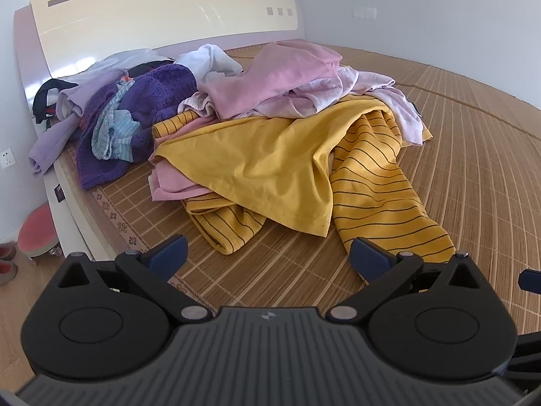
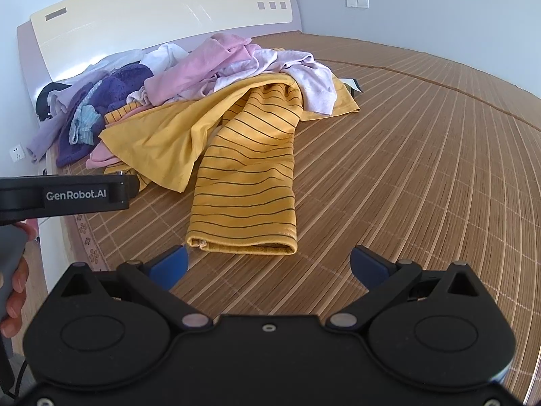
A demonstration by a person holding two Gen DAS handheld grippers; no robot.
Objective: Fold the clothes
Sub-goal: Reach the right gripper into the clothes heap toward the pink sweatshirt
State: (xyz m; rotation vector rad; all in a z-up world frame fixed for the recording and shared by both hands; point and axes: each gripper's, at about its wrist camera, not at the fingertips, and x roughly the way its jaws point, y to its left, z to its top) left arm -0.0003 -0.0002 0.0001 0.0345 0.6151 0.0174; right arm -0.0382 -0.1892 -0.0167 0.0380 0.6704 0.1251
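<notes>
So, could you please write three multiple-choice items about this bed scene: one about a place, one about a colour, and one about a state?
1. Where does the yellow sleeve with dark stripes lie?
A. On the woven bamboo mat
B. On the floor
C. On the headboard

2. What colour is the knitted sweater near the cream headboard?
A. Green
B. Dark purple
C. Red

3. In what state are the left gripper and the right gripper?
A. Both shut on cloth
B. One open, one shut
C. Both open, holding nothing

Answers: 1 A, the sleeve stretches over the mat toward the camera. 2 B, its knit is deep violet. 3 C, the blue pads stand wide apart with only mat between.
</notes>
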